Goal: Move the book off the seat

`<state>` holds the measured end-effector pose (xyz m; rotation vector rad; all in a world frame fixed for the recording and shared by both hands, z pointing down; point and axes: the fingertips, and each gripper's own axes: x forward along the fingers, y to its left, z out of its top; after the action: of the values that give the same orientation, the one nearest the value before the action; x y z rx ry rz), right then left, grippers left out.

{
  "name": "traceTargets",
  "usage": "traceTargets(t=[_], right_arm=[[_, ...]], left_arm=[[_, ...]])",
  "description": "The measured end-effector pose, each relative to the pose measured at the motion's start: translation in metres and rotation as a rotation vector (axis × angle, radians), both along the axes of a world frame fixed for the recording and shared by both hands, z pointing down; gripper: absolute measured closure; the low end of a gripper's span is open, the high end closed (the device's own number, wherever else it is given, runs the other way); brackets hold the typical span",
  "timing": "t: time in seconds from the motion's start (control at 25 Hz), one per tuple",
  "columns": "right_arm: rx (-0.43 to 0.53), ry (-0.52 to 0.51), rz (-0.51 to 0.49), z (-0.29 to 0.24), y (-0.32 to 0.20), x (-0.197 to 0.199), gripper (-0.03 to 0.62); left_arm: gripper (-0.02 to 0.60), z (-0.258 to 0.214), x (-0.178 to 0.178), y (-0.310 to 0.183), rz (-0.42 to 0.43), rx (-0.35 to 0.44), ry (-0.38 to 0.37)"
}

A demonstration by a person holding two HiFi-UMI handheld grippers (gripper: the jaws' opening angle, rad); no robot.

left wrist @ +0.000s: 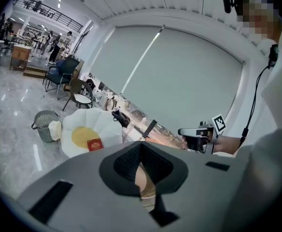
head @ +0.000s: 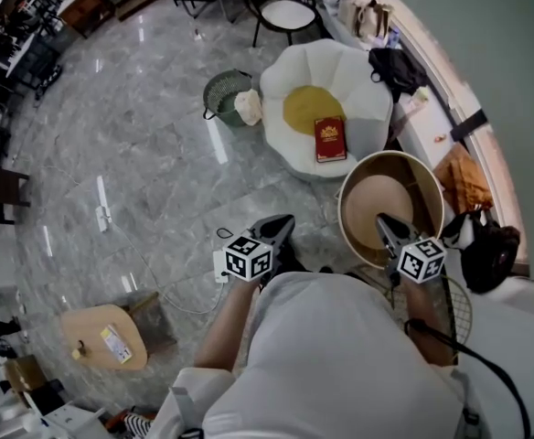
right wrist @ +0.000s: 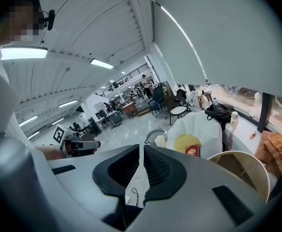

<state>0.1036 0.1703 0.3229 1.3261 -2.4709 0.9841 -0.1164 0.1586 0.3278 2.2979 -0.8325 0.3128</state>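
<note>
The grey marble floor (head: 112, 154) fills most of the head view. Only the two gripper views lift off it to show the wide window blind and the ceiling lights. Ahead of me stands the white petal-shaped seat (head: 358, 80). Between it and me is a round wooden tub (head: 344, 210), which the right gripper view shows from the side. In the left gripper view the tub is only a beige sliver low behind the jaws. A wire wastebasket (head: 223, 94) stands just left of the seat, and a black bag (head: 395, 67) lies on the ledge behind it. A small pale wooden table (head: 102, 337) at my lower left shows only from the head.

A round yellow cushion (head: 308, 108) lies in the seat. The red book (head: 330, 139) lies flat, cover up, on the seat at the cushion's right edge, partly on the cushion. It is well apart from both my grippers.

My left gripper (head: 281, 225) is over the floor, its jaws pressed together on nothing. My right gripper (head: 386, 225) shows over the tub's near side, with only a thin slit between its jaws and nothing in it. Each gripper view shows the other gripper off to its side.
</note>
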Motion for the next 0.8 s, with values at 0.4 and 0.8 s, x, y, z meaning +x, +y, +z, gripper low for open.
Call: traceTargets(t=[0.4,0.8], right_arm=[[-0.010,-0.007,0.073,-0.009,-0.078,-0.061,0.543],[-0.027,-0.020,0.161,0.001,-0.149,-0.108,0.543]], left_arm=[[0.580,0.000,-0.051,-0.091,0.110,-0.009,-0.018],[0.580,0.017,-0.087,-0.157,0.234,-0.021,-0.045]])
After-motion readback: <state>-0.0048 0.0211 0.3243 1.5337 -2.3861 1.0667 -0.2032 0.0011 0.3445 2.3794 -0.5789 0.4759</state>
